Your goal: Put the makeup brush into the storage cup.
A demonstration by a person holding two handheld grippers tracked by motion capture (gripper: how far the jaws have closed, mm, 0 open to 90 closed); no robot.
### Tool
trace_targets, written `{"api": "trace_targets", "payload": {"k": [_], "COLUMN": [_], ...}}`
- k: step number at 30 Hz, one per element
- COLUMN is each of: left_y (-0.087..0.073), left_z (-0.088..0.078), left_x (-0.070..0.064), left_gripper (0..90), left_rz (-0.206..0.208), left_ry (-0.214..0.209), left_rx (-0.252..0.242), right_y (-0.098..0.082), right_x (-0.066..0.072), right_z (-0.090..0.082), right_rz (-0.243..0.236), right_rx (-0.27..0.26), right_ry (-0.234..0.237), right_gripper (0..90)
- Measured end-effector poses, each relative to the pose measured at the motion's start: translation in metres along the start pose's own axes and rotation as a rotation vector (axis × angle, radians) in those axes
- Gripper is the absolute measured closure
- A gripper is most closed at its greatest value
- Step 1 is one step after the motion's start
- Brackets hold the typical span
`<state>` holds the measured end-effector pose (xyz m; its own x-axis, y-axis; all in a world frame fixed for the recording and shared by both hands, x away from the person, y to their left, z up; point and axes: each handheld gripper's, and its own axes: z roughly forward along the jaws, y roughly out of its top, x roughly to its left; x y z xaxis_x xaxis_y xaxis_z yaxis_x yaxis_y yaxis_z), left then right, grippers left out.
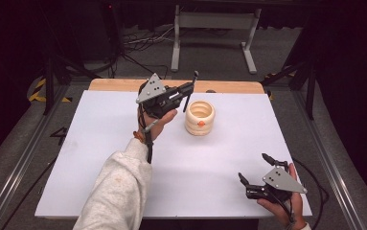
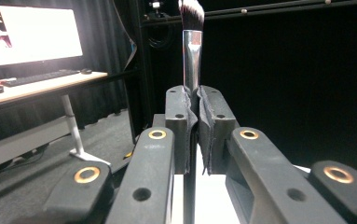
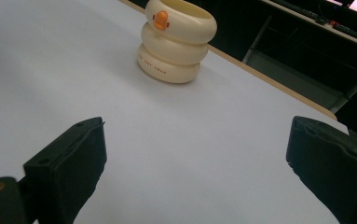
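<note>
The left claw (image 1: 189, 91) pinches a makeup brush (image 1: 189, 94) upright, just left of the cream holder (image 1: 200, 117). The holder's visible interior looks empty. The right claw (image 1: 253, 171) is spread, well apart from the holder.

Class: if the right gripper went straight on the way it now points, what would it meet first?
Probably the cream holder: the right gripper, jaws open, faces it over bare white table. It stands left of centre, so it might pass beside it.

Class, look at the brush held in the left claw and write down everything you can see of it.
The brush is a slim makeup brush with a shiny silver metal collar, a tuft of dark bristles tipped white and a thin dark handle. It stands upright, bristles up. The left claw is shut on it, its padded jaws pressing it just below the collar, and the handle hangs down beneath them. In the high view it is held above the white table, just left of the cream ringed cup, not touching either.
</note>
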<state>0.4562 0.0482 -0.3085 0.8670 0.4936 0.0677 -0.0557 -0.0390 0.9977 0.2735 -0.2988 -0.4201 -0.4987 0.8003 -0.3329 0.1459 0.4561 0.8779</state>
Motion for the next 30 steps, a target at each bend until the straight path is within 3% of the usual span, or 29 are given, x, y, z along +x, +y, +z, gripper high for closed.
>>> {"api": "trace_targets", "payload": {"k": [8,11,17,26,30], "left_y": [0.001,0.002,0.005,0.001,0.001], "left_z": [0.015,0.018,0.026,0.041,0.048], "left_x": [0.000,0.002,0.003,0.005,0.004], "left_gripper": [83.6,83.6,83.6,83.7,83.7], "left_rz": [0.014,0.000,0.019,0.007,0.030], "left_ry": [-0.023,-0.034,-0.034,-0.036,-0.047], "left_rx": [0.008,-0.007,-0.006,0.006,0.013], "right_y": [0.001,0.001,0.001,0.001,0.001], "right_x": [0.000,0.000,0.000,-0.001,-0.001], "right_z": [0.001,0.001,0.001,0.001,0.000], "right_rz": [-0.002,0.001,0.003,0.005,0.007], "right_rx": [-0.004,-0.004,-0.007,-0.010,-0.013], "right_ry": [0.005,0.002,0.002,0.002,0.000], "right_gripper": [5.7,5.9,5.9,6.0,6.0]}}
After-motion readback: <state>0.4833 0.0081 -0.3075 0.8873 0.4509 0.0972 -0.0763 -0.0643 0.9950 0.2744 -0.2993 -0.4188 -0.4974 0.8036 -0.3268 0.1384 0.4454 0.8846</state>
